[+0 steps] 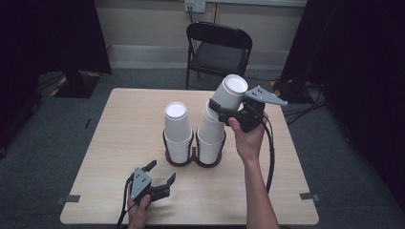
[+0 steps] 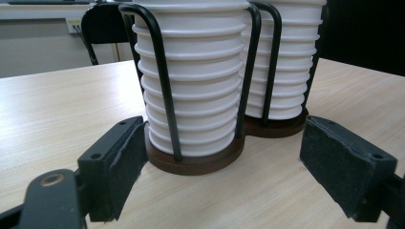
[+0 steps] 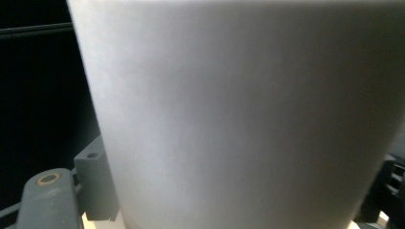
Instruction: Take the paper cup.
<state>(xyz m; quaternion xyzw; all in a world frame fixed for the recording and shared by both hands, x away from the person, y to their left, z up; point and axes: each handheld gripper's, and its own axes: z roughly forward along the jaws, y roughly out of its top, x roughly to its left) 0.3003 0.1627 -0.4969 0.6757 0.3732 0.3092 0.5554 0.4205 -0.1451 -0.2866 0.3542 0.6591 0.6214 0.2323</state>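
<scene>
— Two stacks of white paper cups in that black wire double holder (image 1: 193, 155) near the middle of the light wooden desk (image 1: 119, 143), and the right hand-held gripper (image 1: 224, 114) has the top white paper cup (image 1: 228, 95) clamped by its side wall. See how the cup tilts toward the far right corner, just above the right stack of white paper cups (image 1: 210, 136)?

— I see it. In the right gripper view the cup wall (image 3: 239, 119) sits squarely between the jaws, so the grip looks sound. Can't tell from here whether it's free of the cup below.

— If I were doing it, I'd bring the cup upright before going further. Pulled at a slant, the rim could catch the next one and drag it along.

— And squeeze gently; thin paper will dent. What about the left hand-held gripper (image 1: 160, 179)?

— Released, jaws spread wide, resting low by the near edge in front of the left stack of white paper cups (image 1: 177, 129). It's holding nothing. From its own view the brown round base of the holder (image 2: 200, 160) lies right between the pads.

— Then it could close on that base to steady things while the right one lifts.
</scene>
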